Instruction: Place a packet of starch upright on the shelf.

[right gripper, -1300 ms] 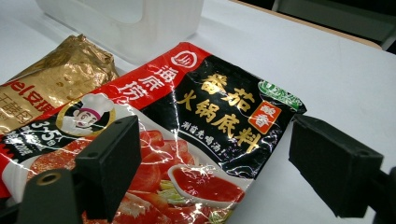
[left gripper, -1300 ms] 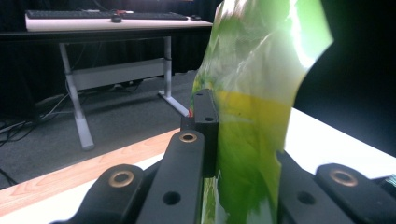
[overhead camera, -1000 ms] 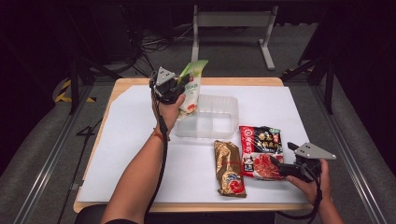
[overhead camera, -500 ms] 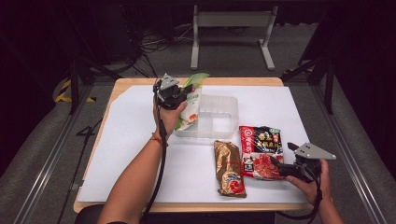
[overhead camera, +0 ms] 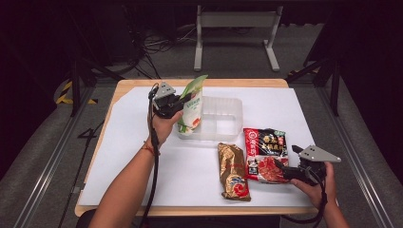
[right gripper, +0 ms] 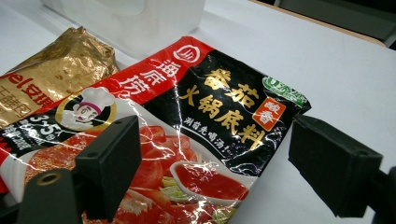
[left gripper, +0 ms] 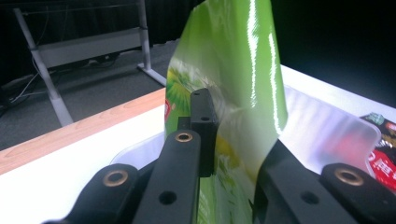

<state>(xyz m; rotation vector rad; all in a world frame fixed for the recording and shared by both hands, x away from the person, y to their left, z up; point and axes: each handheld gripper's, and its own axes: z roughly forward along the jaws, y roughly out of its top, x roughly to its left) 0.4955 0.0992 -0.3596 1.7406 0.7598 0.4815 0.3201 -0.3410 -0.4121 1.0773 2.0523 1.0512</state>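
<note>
Two grippers in view. Left gripper [overhead camera: 183, 105] is clamped on the green pouch [overhead camera: 192, 107], holding it upright at the left end of the clear tray [overhead camera: 223, 118], far-centre of the white surface [overhead camera: 142, 156]. Right gripper [overhead camera: 280, 167] sits at the near right with its jaws spread apart, empty, hovering over the near edge of the red and black packet [right gripper: 196, 126]. Gold packet [overhead camera: 233, 171] lies just left of that packet, near the tray.
</note>
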